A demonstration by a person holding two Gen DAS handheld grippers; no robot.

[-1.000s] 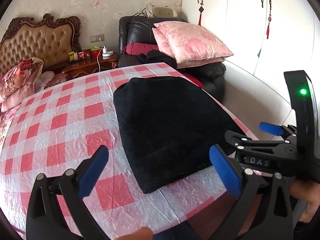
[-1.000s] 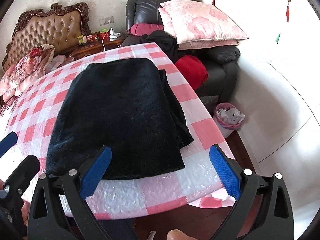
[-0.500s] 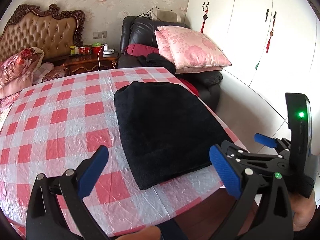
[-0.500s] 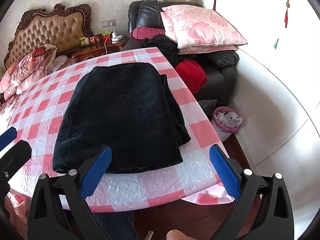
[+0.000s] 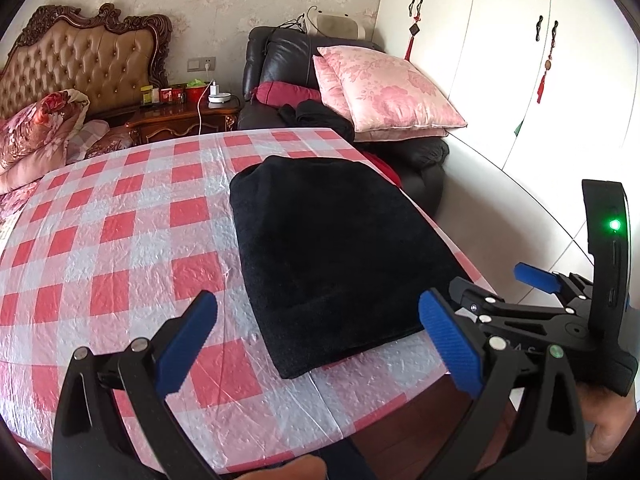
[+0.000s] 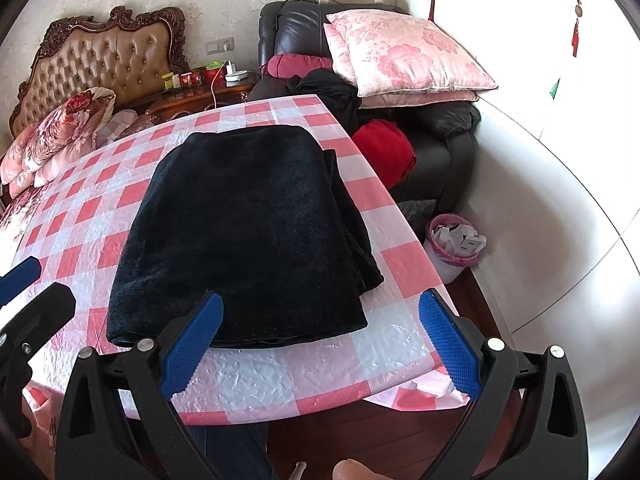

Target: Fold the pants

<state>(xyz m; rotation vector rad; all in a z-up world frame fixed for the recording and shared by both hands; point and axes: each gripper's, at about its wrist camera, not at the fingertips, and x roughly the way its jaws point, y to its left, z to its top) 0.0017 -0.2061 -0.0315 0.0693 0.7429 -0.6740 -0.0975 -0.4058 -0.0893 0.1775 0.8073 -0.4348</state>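
Ahead of both claws, folded black pants (image 6: 244, 236) lie flat on the checkered desk (image 5: 120, 240); left claw (image 5: 316, 344) and right claw (image 6: 320, 344) hover spread wide, holding nothing

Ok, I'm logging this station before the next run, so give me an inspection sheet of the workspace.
Surface: table under red-and-white checked plastic cloth.
Job's things: black pants folded flat near the cloth's right edge.
Clutter: nothing seen on the cloth.
Grippers: left gripper and right gripper open, empty, short of the pants.
Cables: white charger lead at the nightstand.
Surroundings: bed headboard, pink pillows, waste bin.
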